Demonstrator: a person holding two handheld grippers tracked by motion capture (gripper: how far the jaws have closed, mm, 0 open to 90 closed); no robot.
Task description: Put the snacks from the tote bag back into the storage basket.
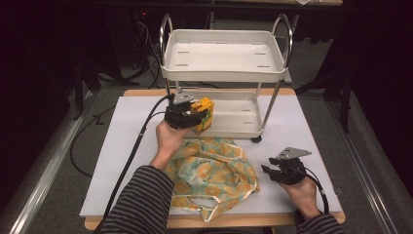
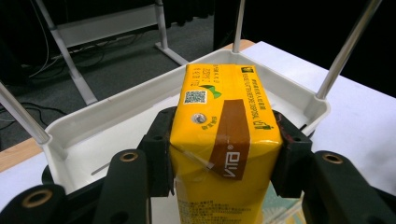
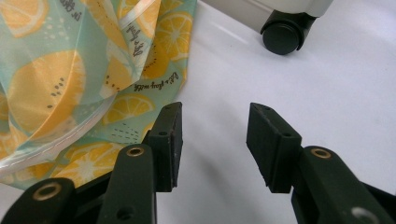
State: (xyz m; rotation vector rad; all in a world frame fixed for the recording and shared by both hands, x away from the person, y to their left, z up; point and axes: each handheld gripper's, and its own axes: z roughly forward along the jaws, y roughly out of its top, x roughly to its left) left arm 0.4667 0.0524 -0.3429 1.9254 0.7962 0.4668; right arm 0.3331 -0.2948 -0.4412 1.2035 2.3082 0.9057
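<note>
A yellow drink carton (image 1: 203,115) (image 2: 224,140) with a brown stripe is clamped between the pads of my left gripper (image 1: 187,114) (image 2: 224,156), at the front left edge of the white cart's lower tray (image 1: 238,117) (image 2: 140,126). A cloth bag (image 1: 212,173) (image 3: 70,70) printed with lemon slices lies crumpled on the white table cover in front of the cart. At the right, my right gripper (image 1: 272,170) (image 3: 212,144) rests low over the bare cover beside the bag. Its jaws stand apart with nothing between them.
The small two-tier white cart (image 1: 224,53) with metal posts stands at the back middle of the table; its upper tray holds nothing. One black caster (image 1: 256,139) (image 3: 282,32) sits near my right gripper. Cables trail from both grippers. Dark floor surrounds the table.
</note>
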